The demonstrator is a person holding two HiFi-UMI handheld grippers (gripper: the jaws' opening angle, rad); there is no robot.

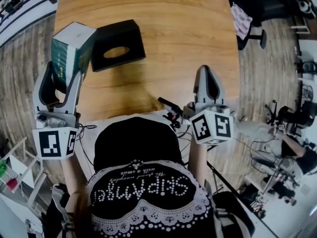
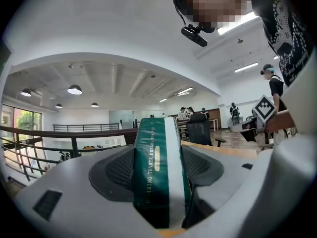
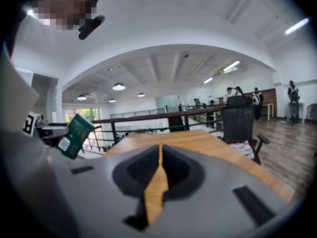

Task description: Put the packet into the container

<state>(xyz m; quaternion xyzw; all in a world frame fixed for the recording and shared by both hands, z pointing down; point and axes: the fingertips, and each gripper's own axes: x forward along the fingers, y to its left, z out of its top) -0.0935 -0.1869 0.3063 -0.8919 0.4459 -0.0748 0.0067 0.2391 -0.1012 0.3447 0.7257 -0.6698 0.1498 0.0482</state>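
My left gripper (image 1: 63, 73) is shut on a dark green and white packet (image 1: 73, 48), raised at the table's left edge. In the left gripper view the packet (image 2: 159, 167) stands upright between the two grey jaws, with gold print down its side. The black container (image 1: 118, 44) with an oval slot in its top sits on the wooden table just right of the packet. My right gripper (image 1: 208, 83) is shut with nothing in it and hangs over the table's near right part. From the right gripper view the packet (image 3: 73, 135) shows far to the left.
The wooden table (image 1: 183, 33) stretches away from me. A black office chair (image 1: 252, 14) with a cloth on it stands at the far right. Cables and a small camera (image 1: 171, 114) lie at the near table edge. A railing (image 2: 49, 133) and people lie far behind.
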